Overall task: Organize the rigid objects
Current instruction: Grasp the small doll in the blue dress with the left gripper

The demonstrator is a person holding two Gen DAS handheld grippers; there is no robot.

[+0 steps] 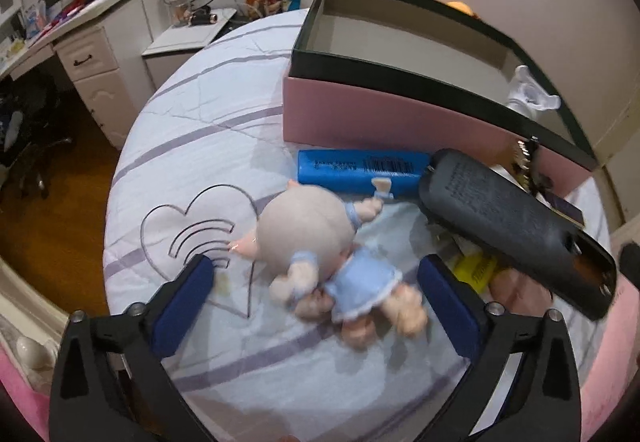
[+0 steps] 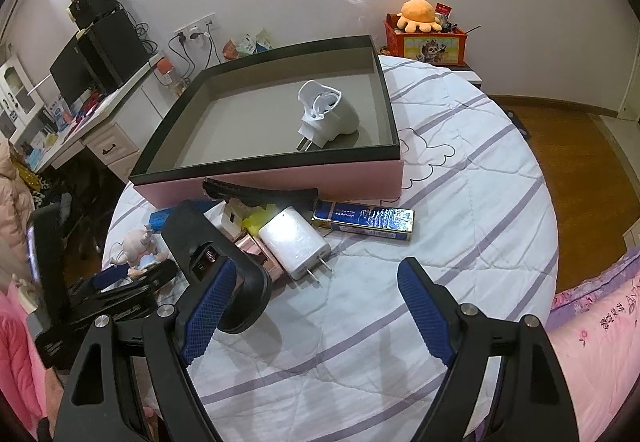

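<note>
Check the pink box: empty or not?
Not empty. One white plug adapter lies on the grey floor of the pink box; everything else is outside it.

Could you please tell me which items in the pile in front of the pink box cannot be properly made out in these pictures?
- Yellow packet: left wrist view, mostly hidden under the black textured case.
- Rose-gold object: right wrist view, covered by the white wall charger.
- Blue-dressed doll: blurred; face unseen.
</note>
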